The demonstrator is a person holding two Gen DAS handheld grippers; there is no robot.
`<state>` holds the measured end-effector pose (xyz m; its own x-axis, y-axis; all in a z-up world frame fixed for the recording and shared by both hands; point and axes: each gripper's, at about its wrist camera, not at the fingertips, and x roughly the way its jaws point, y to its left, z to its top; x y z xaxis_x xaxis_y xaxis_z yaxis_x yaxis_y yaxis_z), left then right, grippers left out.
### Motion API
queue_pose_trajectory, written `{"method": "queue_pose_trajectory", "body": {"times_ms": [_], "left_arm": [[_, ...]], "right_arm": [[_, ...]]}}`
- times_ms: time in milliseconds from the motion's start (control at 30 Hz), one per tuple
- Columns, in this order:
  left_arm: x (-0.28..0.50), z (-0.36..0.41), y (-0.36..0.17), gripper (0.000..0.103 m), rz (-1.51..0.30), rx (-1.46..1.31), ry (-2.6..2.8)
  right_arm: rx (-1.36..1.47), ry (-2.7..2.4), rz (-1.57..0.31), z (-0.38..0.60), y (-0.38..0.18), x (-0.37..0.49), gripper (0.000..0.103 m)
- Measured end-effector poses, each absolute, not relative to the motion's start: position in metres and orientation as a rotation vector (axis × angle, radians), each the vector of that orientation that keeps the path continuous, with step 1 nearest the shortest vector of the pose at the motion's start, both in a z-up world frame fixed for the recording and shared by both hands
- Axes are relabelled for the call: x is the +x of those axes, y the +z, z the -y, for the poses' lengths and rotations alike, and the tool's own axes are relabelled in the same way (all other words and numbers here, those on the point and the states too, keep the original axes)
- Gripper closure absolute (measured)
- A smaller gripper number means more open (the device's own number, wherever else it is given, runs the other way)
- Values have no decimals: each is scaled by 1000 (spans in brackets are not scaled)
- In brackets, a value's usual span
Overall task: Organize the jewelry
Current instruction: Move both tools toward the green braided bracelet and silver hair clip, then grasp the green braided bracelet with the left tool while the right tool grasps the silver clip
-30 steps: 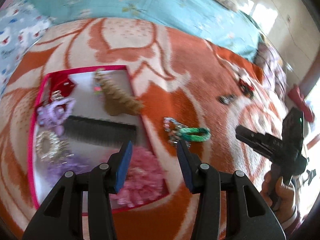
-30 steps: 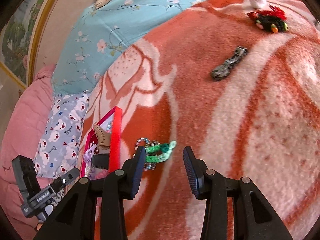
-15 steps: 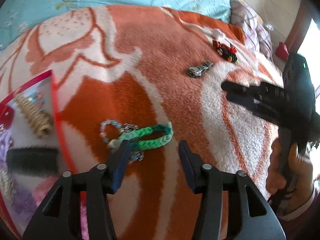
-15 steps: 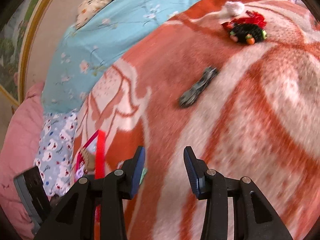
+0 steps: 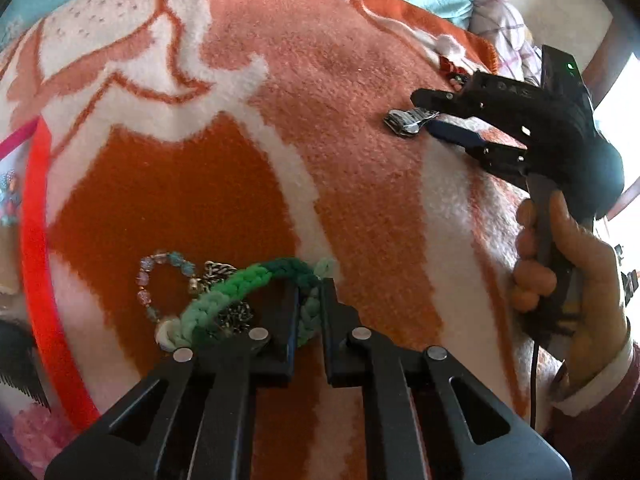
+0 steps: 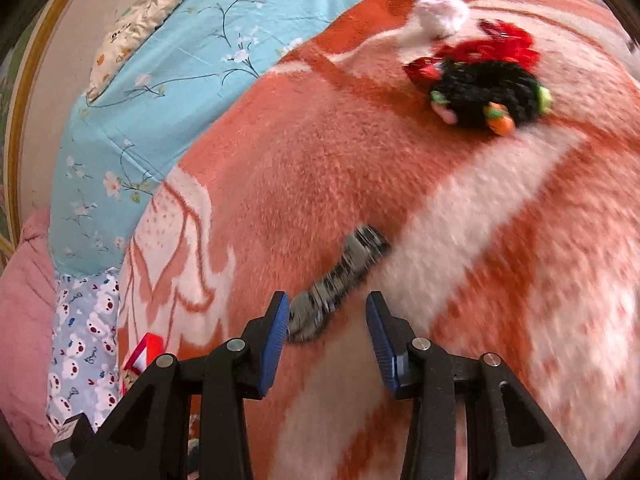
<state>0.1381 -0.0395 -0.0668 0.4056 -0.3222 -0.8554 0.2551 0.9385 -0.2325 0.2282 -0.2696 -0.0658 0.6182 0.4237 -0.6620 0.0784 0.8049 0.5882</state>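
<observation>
My left gripper [image 5: 309,304] is shut on the right end of a green braided bracelet [image 5: 240,292] that lies on the orange and white blanket, tangled with a bead bracelet [image 5: 160,280] and a metal chain [image 5: 232,312]. My right gripper [image 6: 326,320] is open, its fingers on either side of the near end of a grey metal watch band [image 6: 340,276]; it also shows in the left wrist view [image 5: 444,116] by the band [image 5: 406,122]. A red-rimmed tray [image 5: 36,240] stands at the left.
A black and red hair tie with small charms [image 6: 488,88] and a white pompom [image 6: 440,16] lie farther up the blanket. A light blue floral quilt [image 6: 160,80] and a bear-print pillow [image 6: 84,344] border the blanket. A comb [image 5: 20,364] lies in the tray.
My left gripper moved right from the tray to the green bracelet and closed on it. My right gripper moved forward to the grey watch band, staying open.
</observation>
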Motion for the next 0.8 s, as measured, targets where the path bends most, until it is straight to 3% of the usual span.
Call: {"method": "queue_pose_trajectory", "body": {"times_ms": [100, 133, 167, 333, 367, 400, 800], "left_arm": [[135, 40, -64, 95, -1085, -68, -366], [132, 39, -61, 95, -1081, -71, -368], [131, 38, -59, 95, -1076, -74, -368], [119, 20, -40, 95, -1029, -110, -357], [117, 16, -35, 96, -1018, -119, -356], [114, 12, -30, 96, -1006, -128, -356], [83, -36, 12, 96, -908, -230, -311]], "right_arm": [[597, 213, -897, 264, -67, 240, 65], [581, 201, -900, 263, -68, 243, 70], [580, 202, -904, 264, -69, 244, 82], [593, 235, -869, 265, -61, 233, 87], [594, 247, -858, 264, -58, 231, 91], [597, 265, -845, 263, -53, 227, 103], [533, 412, -760, 232, 7, 173, 103]]}}
